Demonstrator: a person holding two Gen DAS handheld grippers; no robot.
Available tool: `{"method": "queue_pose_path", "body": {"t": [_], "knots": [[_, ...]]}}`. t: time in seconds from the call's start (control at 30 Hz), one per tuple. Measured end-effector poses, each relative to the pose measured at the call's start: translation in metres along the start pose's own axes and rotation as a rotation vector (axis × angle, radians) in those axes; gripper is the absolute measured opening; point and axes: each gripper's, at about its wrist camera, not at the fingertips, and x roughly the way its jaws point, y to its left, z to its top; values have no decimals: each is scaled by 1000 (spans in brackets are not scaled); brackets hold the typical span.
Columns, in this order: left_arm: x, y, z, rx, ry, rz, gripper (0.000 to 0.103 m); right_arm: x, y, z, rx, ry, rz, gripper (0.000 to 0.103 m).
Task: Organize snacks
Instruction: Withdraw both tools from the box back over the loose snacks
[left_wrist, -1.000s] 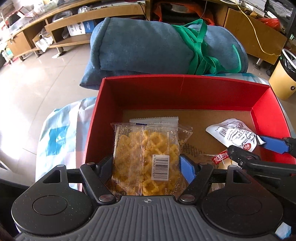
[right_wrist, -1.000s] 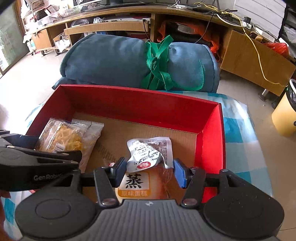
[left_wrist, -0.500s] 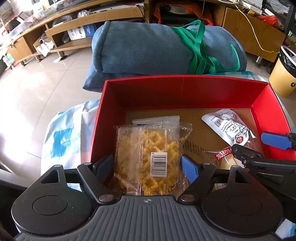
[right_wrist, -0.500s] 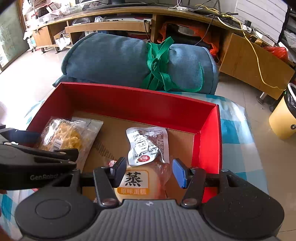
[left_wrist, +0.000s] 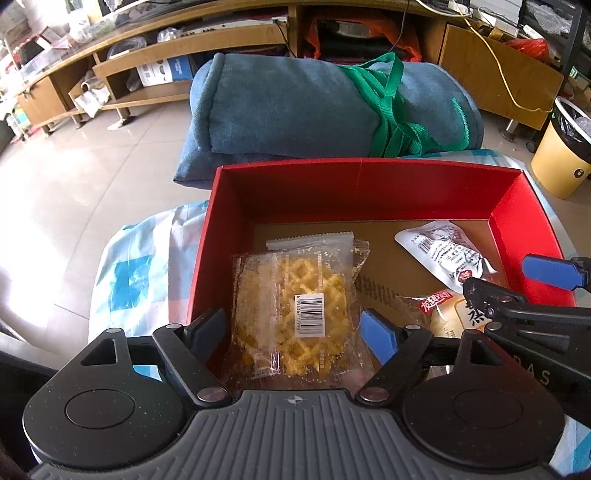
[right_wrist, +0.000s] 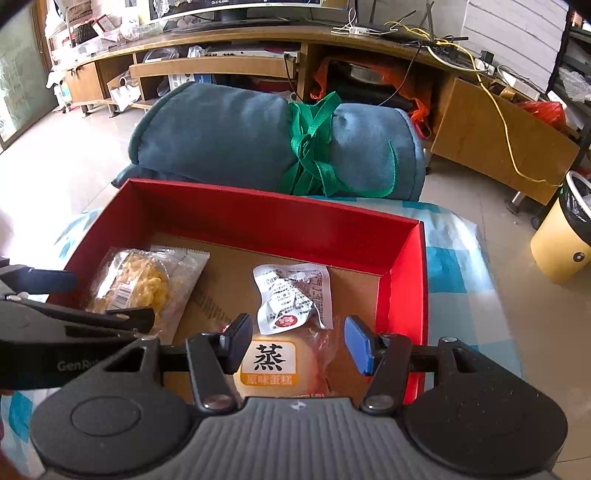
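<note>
Inside the red cardboard box (left_wrist: 354, 184), the clear packet of yellow lattice crackers (left_wrist: 295, 310) lies between the left gripper's (left_wrist: 295, 332) spread jaws, untouched. The right gripper's (right_wrist: 297, 341) jaws stand apart around the wrapped steamed cake (right_wrist: 284, 354), pads clear.

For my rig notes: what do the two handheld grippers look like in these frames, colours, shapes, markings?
Both match. The left gripper and right gripper each have a ribbed grey body with a small compass-like mark, two round black discs, black linkage arms with silver pivot pins, and one black and one blue finger pad. White lettering beginning "GenRo" runs along the left gripper's side in the right wrist view. No sleeves show.
</note>
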Motion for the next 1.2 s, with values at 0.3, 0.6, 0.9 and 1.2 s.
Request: {"method": "queue_pose_path", "body": {"t": [0.3, 0.6, 0.9, 1.2], "knots": [[-18, 2, -5, -7, -27, -21, 86, -19, -3, -3, 15, -31, 5, 54], [-37, 4, -17, -21, -51, -51, 86, -41, -2, -13, 13, -52, 19, 55], [-50, 3, -28, -26, -65, -74, 87, -55, -9, -24, 45, -60, 34, 55], [-61, 5, -42, -31, -74, -89, 87, -71, -9, -41, 66, -68, 46, 56]]}}
